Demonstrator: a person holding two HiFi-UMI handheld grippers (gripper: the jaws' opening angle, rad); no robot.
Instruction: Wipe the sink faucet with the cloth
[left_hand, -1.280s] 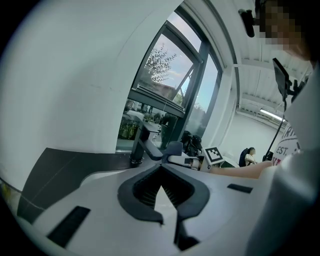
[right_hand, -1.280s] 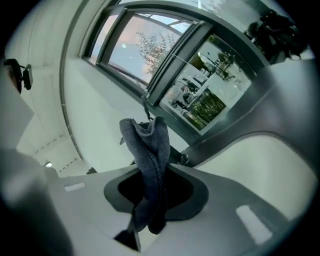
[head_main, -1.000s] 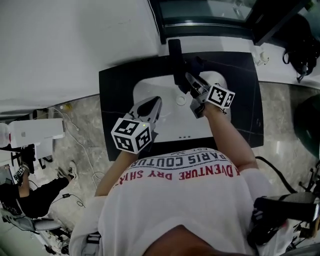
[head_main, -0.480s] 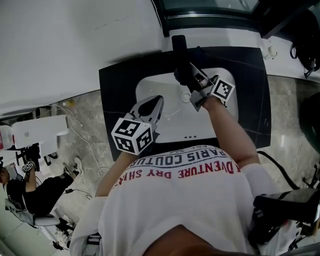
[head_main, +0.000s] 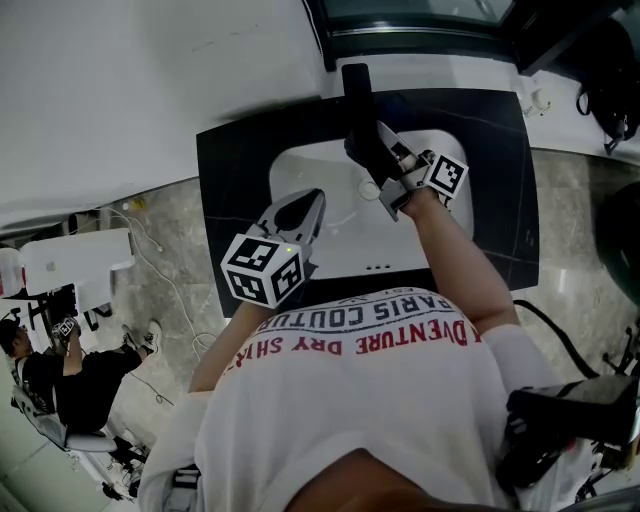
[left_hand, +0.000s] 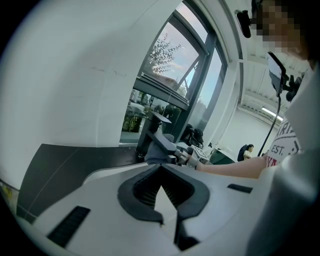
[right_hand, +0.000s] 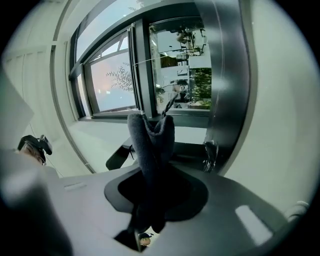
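Note:
The black faucet (head_main: 355, 92) stands at the back of the white sink (head_main: 330, 245). My right gripper (head_main: 388, 165) is shut on a dark grey cloth (head_main: 364, 148), and the cloth presses against the faucet's spout. In the right gripper view the cloth (right_hand: 150, 142) rises from the jaws of my right gripper (right_hand: 152, 180), and the faucet's shiny column (right_hand: 227, 85) stands close at the right. My left gripper (head_main: 310, 203) hovers over the basin's left side, shut and holding nothing. The left gripper view looks past my left gripper (left_hand: 161, 167) to the faucet (left_hand: 149, 131) and the cloth (left_hand: 157, 150).
A black countertop (head_main: 235, 170) frames the sink, with a white wall (head_main: 150, 80) to the left and a window (head_main: 420, 15) behind. The drain (head_main: 368, 190) lies below the spout. A person (head_main: 55, 385) sits on the floor at the far left.
My right gripper and the cloth have shifted slightly up along the faucet spout. The left gripper has stayed over the basin. The head view has moved a little.

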